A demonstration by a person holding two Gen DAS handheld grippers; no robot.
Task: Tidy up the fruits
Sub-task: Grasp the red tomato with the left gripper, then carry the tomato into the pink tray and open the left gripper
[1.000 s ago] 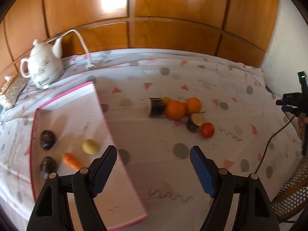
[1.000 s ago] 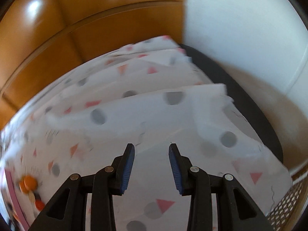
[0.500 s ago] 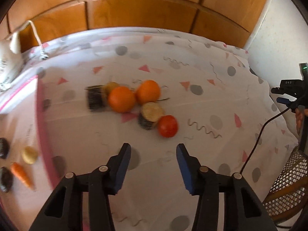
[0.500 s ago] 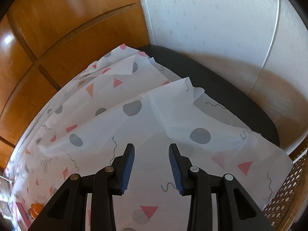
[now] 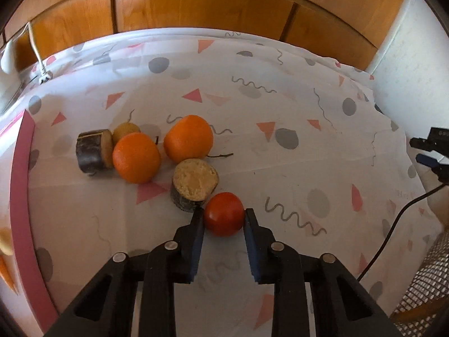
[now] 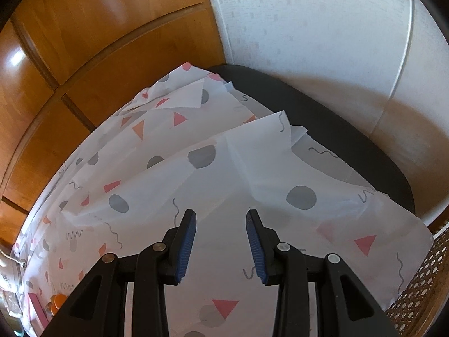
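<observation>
The left gripper (image 5: 223, 214) pointed steeply downward over the patterned tablecloth (image 5: 280, 106), its two black arms rising from the bottom edge of the left wrist frame toward the centre. Its jaws had just been closing, and the blue-padded fingers (image 5: 196, 238) were clamped on either side of the red tomato (image 5: 224, 213), which sat just below the centre of the frame on the cloth. Touching the tomato on its upper left stood a cut dark-skinned piece with a pale yellow face (image 5: 194, 184). Above and to the left of that lay two oranges (image 5: 137, 157), the farther orange (image 5: 188, 139) nearer the frame's centre, and at the left of the group a second dark-skinned piece (image 5: 94, 151) with a small yellowish fruit (image 5: 126, 130) behind it. The pink rim of a board (image 5: 23, 210) ran down the left edge of the frame, with a carrot (image 5: 7, 273) partly visible on it at the lower left. Wooden panels (image 5: 196, 2) filled the top of the frame. In the right wrist frame, the right gripper (image 6: 220, 216) likewise pointed steeply down, its fingers (image 6: 185, 241) apart by a narrow gap with nothing between them, above a folded corner of the cloth that lay over a dark surface (image 6: 322, 123) beside a white wall (image 6: 308, 28). The oranges appeared tiny at that frame's lower left.
</observation>
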